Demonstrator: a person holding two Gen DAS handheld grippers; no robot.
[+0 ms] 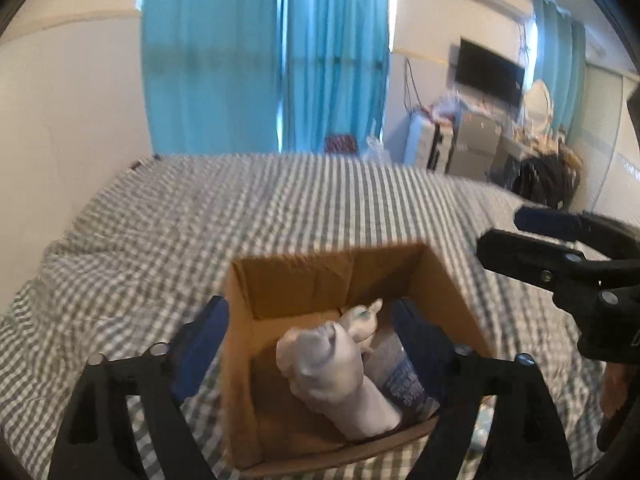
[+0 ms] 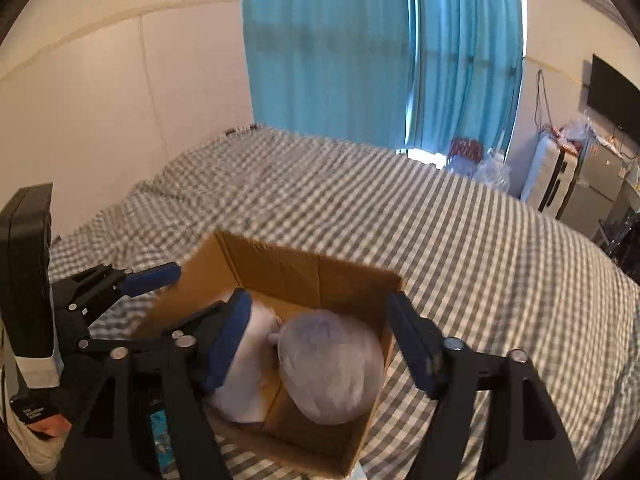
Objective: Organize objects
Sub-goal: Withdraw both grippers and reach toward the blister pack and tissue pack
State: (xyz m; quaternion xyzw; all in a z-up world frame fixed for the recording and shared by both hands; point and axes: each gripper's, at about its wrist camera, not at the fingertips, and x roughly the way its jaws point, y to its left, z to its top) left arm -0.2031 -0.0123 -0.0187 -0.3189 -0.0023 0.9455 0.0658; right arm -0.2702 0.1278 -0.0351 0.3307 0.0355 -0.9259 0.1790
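The cardboard box (image 1: 352,360) sits on the bed (image 1: 200,232) at 6 o'clock, holding a white plush toy (image 1: 340,384) and plastic bottle (image 1: 400,376); both look light. Left tongs (image 1: 312,344) and right tongs (image 2: 320,344) gape wide, empty. Grip the soft toy mid-body.

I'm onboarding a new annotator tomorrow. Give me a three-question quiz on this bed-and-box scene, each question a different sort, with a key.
1. True or false: the cardboard box stands open on the checked bedspread.
2. Multiple choice: the white bundle lies A) on the bedspread beside the box, B) inside the box, C) clamped in the right claw.
3. Fill in: both the left claw and the right claw are ____, holding nothing.

Key: 1 true; 2 B; 3 open. In the right wrist view a pale translucent bag also lies in the box, next to the white bundle.
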